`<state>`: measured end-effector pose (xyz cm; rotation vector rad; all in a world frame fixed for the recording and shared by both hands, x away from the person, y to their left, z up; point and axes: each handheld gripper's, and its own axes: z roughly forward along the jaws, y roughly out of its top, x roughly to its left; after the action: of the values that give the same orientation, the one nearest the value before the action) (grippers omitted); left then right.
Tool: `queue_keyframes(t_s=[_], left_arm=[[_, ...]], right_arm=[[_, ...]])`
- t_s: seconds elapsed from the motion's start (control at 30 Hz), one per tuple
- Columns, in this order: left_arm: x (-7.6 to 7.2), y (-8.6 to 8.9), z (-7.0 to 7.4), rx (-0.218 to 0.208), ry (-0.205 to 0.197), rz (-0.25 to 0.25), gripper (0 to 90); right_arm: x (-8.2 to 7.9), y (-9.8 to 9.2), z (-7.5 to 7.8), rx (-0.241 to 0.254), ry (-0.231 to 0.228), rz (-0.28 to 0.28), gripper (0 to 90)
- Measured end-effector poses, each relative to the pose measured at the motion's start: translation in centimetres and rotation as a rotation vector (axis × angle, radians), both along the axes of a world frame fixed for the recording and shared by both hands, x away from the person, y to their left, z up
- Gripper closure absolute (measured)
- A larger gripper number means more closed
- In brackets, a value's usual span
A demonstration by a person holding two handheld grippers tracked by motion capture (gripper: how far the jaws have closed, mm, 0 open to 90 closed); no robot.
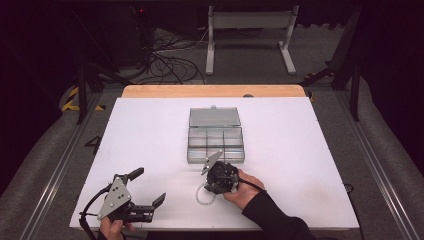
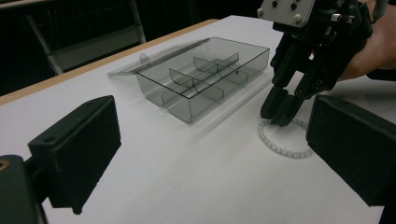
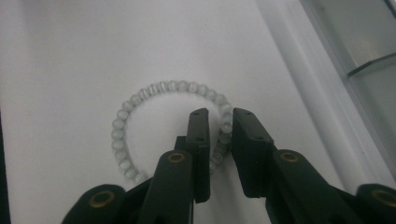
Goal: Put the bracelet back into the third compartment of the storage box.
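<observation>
Pinching just one side of the bead bracelet point(image 3: 154, 121), the right gripper point(image 3: 219, 140) risks the round beads slipping free as it lifts toward the clear box point(image 1: 216, 135), while the left gripper point(image 1: 145, 187) rests spread.

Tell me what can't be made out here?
- Bracelet: its near beads lie behind the right tongs in the right gripper view; the left tongs cover one end in the left gripper view.
- Clear box: too small in the high view to tell if its compartments hold anything.
- Left hand: cut by the bottom edge, high view.

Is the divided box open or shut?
Open. The clear box has its lid folded back flat on the table, and its compartments look empty in the left gripper view.
</observation>
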<state>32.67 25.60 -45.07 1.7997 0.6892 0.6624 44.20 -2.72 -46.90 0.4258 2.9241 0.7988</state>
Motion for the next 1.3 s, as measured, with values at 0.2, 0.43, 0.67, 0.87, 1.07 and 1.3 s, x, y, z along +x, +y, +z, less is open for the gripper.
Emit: queue_keyframes(t_s=[0.2,0.43,0.67,0.87,1.07,1.3], left_arm=[[0.0,0.0,0.0,0.003,-0.001,-0.001,3.8],[0.0,0.0,0.0,0.002,-0.002,-0.001,3.8],[0.0,0.0,0.0,-0.002,0.005,-0.002,3.8],[0.0,0.1,0.0,0.003,0.000,-0.002,3.8],[0.0,0.0,0.0,0.001,0.001,-0.003,3.8],[0.0,0.1,0.0,0.005,-0.001,-0.004,3.9]], right_arm=[[-0.1,0.0,0.0,-0.003,-0.006,-0.011,85.8],[-0.1,0.0,0.0,-0.004,-0.006,-0.017,86.1],[-0.1,0.0,0.0,0.000,-0.016,-0.009,86.2],[-0.4,-0.2,0.5,0.034,-0.032,-0.009,86.2],[-0.6,-0.9,1.6,0.081,-0.054,-0.004,86.1],[-1.2,-1.4,3.1,0.141,-0.063,0.002,86.2]])
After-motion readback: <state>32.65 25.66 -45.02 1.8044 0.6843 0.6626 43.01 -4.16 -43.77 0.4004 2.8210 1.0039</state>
